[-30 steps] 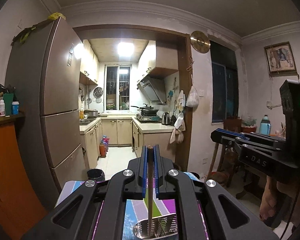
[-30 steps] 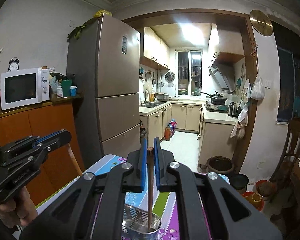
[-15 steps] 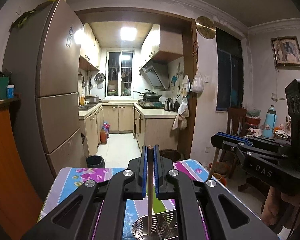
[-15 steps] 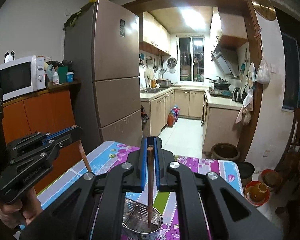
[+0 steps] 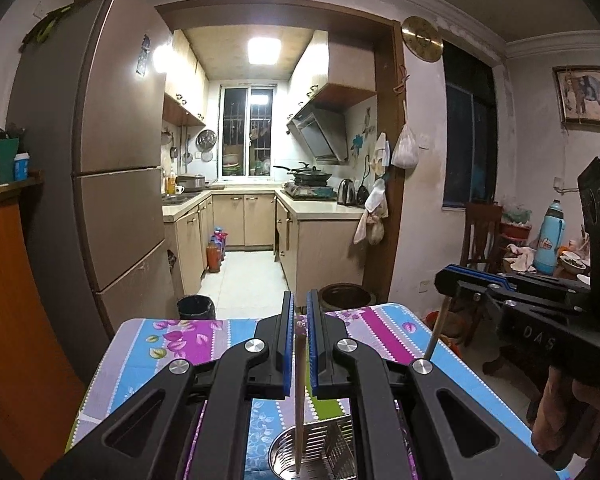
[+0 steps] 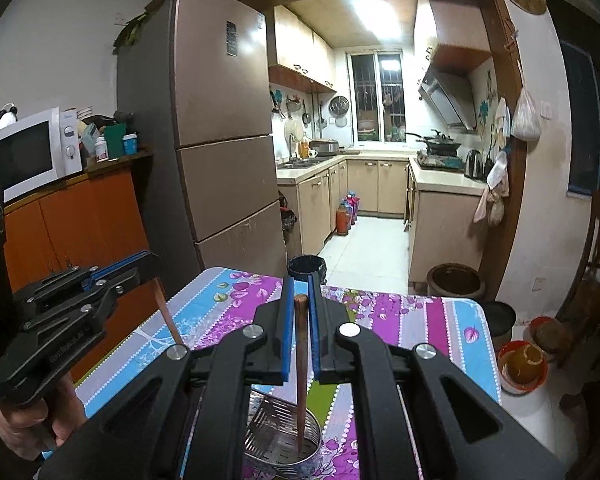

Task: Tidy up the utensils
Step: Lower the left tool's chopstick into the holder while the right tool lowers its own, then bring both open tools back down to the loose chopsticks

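Note:
My left gripper (image 5: 299, 308) has its blue pads slightly apart around a thin wooden chopstick (image 5: 299, 392) that hangs with its tip inside a perforated steel utensil holder (image 5: 312, 450). My right gripper (image 6: 300, 292) likewise holds its pads slightly apart around a dark wooden chopstick (image 6: 301, 368) whose tip is down in the same steel holder (image 6: 284, 446), beside a slotted steel spatula (image 6: 268, 416). Each gripper shows in the other's view: the right gripper (image 5: 460, 276) and the left gripper (image 6: 140, 264).
The holder stands on a table with a flowered striped cloth (image 5: 172, 344) (image 6: 420, 320). Beyond are a fridge (image 6: 220, 140), an orange cabinet with a microwave (image 6: 28, 152), the kitchen doorway, a dark crock (image 6: 454, 280) and bowls on the floor at right.
Both grippers have tilted and dropped toward the table, so more of the cloth shows. The pads of both have opened a little and the chopsticks sit lower in the holder.

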`<action>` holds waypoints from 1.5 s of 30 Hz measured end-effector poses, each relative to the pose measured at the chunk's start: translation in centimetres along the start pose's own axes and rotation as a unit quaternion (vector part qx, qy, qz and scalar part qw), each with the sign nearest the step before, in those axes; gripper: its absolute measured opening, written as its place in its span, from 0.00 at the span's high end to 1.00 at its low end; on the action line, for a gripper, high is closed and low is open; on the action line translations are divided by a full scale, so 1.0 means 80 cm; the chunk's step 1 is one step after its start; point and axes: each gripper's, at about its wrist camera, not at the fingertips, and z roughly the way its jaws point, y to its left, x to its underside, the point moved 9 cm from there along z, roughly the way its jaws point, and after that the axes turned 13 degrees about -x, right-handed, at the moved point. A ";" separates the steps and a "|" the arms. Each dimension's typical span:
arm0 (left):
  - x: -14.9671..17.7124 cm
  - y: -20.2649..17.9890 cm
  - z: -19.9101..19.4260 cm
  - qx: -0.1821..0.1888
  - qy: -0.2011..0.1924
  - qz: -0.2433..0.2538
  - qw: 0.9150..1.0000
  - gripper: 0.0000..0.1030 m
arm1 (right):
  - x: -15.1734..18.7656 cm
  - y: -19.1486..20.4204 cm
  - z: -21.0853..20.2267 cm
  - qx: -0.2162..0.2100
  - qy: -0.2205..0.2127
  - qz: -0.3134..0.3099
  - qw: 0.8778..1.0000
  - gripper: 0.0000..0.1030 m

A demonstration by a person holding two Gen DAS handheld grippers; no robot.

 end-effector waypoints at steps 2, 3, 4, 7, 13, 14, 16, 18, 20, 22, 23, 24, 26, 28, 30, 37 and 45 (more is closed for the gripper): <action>0.000 0.001 0.004 -0.003 0.002 0.001 1.000 0.93 | 0.001 -0.007 0.001 0.005 0.001 0.004 1.000 0.94; 0.001 0.002 0.004 -0.004 0.003 0.002 1.000 0.93 | 0.002 -0.009 0.001 0.006 0.001 0.006 1.000 0.93; 0.001 0.003 0.006 -0.005 0.004 0.002 1.000 0.93 | 0.002 -0.011 0.001 0.008 0.001 0.008 1.000 0.87; 0.002 0.008 0.009 -0.010 0.007 -0.001 1.000 0.93 | 0.002 -0.017 -0.005 0.009 -0.008 0.011 1.000 0.58; 0.003 0.019 0.012 -0.022 0.014 -0.008 1.000 0.86 | -0.002 -0.030 -0.029 0.019 -0.030 0.020 0.999 0.43; 0.003 0.021 0.010 -0.024 0.014 -0.007 1.000 0.81 | -0.002 -0.030 -0.036 0.020 -0.034 0.018 0.999 0.42; 0.001 0.029 -0.001 -0.032 0.007 -0.007 0.999 0.68 | -0.002 -0.027 -0.049 0.022 -0.040 0.014 0.999 0.39; -0.002 0.036 -0.018 -0.033 -0.002 -0.008 0.999 0.65 | -0.001 -0.017 -0.071 0.023 -0.048 0.001 0.999 0.37; -0.004 0.048 -0.049 -0.034 -0.019 -0.006 0.999 0.57 | 0.003 0.002 -0.100 0.019 -0.059 -0.021 0.998 0.34; -0.001 0.061 -0.094 -0.039 -0.045 -0.003 0.998 0.42 | 0.010 0.025 -0.132 0.009 -0.070 -0.042 0.997 0.31; 0.001 0.067 -0.114 -0.042 -0.057 0.000 0.997 0.39 | 0.017 0.040 -0.156 0.002 -0.079 -0.052 0.996 0.30; 0.009 0.076 -0.148 -0.048 -0.076 0.004 0.996 0.33 | 0.024 0.050 -0.174 -0.003 -0.086 -0.056 0.995 0.29; 0.026 0.086 -0.193 -0.050 -0.098 0.010 0.994 0.26 | 0.046 0.075 -0.212 -0.020 -0.101 -0.063 0.993 0.28; 0.057 0.097 -0.241 -0.055 -0.115 0.019 0.992 0.23 | 0.073 0.095 -0.243 -0.023 -0.110 -0.076 0.991 0.28; 0.100 0.105 -0.275 -0.052 -0.110 0.026 0.992 0.22 | 0.121 0.114 -0.267 -0.030 -0.109 -0.075 0.991 0.28; 0.273 0.112 -0.292 -0.033 -0.008 0.022 0.999 0.22 | 0.301 0.144 -0.254 -0.025 -0.035 -0.031 0.999 0.61; 0.412 0.092 -0.281 -0.003 0.081 0.018 0.997 0.36 | 0.434 0.152 -0.196 -0.002 0.055 -0.008 0.998 0.82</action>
